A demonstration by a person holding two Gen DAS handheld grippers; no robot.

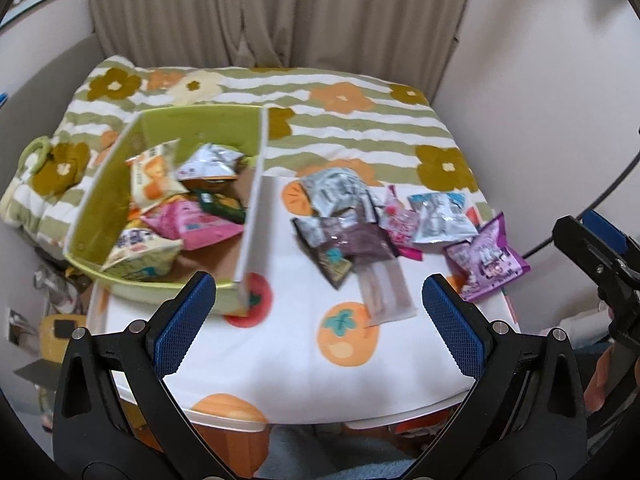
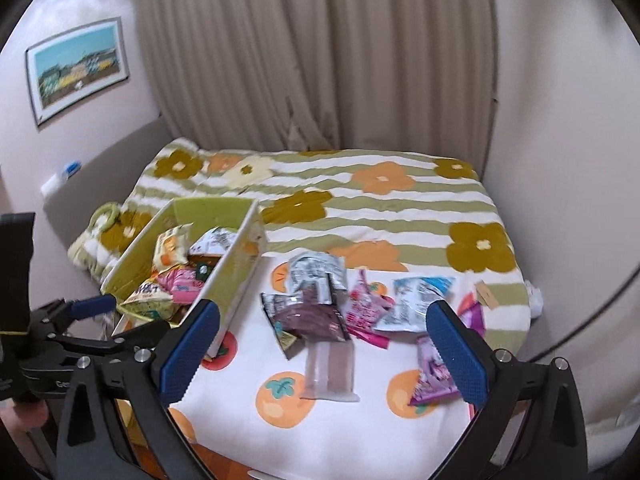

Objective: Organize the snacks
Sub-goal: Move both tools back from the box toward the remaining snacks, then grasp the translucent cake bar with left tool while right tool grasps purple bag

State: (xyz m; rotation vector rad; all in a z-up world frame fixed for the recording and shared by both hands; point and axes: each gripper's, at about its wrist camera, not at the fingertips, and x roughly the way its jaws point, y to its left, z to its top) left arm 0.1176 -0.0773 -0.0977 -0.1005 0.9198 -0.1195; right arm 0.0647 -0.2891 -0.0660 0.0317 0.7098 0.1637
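Green box (snack packets inside), others outside

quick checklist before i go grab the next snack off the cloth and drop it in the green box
1. Left tool open and empty: ok.
2. Right tool open and empty: ok.
3. Snacks left to move: ok, several lie loose on the cloth, among them a purple packet nearest the right side.
4. Easy single pick: not ok in the middle, where the dark brown packet overlaps its neighbours; the purple one lies mostly apart.
5. Room in the green box: ok, bare floor shows at its near end.
6. Box standing steady: cannot tell.
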